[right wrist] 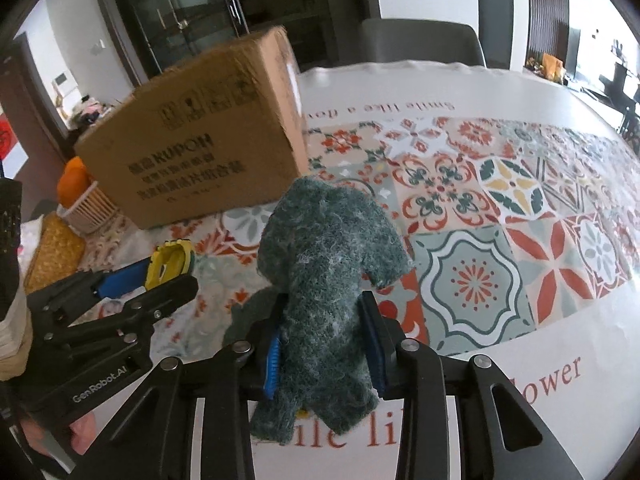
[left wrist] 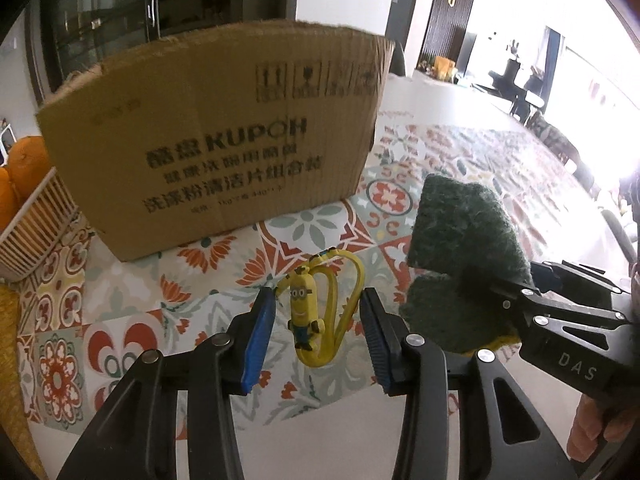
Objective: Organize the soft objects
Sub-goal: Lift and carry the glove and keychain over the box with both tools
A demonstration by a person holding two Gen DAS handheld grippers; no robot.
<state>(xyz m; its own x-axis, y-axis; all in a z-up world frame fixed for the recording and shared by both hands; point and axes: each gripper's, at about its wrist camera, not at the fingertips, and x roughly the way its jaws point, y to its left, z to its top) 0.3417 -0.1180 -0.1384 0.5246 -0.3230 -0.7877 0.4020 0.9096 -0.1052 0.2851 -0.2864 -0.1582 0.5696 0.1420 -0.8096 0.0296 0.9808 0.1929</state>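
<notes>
Left of cardboard box (left wrist: 216, 136): slatted basket (left wrist: 36, 228) with oranges (left wrist: 24, 160), woven yellow mat (right wrist: 56, 254) just in front of it. Box itself upright on patterned tablecloth (left wrist: 132, 280), printed side facing both cameras, top edge ragged.

In front of box, nearer the camera: left gripper (left wrist: 316, 340) with jaws wide, blue pads (left wrist: 260, 340) either side of yellow minion toy (left wrist: 306, 312). Toy between pads but touching neither, as far as left wrist view shows. Figure's long axis roughly vertical in frame, head toward box, feet toward camera, slightly tilted left; yellow looped straps (left wrist: 348, 300) curling beside and behind it, one loop arching toward box. Lying on tablecloth or lifted: cannot tell. In right wrist view only a yellow-green part (right wrist: 172, 264) visible past left gripper's tip, front-left of box corner.

Right of toy, front-right of box: right gripper (right wrist: 324, 348) clamped narrow on green scouring pad (right wrist: 332, 280). Pad pinched near lower middle, long axis running from jaws up and away toward box, free upper end flopped wider, one corner drooping right. Lower end hanging out below jaws toward camera. Pad off the tablecloth, held up in air. In left wrist view same pad (left wrist: 464, 248) sticking up-left out of the other gripper (left wrist: 504, 300), bent over on itself, yellow edge at bottom.

Behind box, right: grey chair back (right wrist: 420, 42).
</notes>
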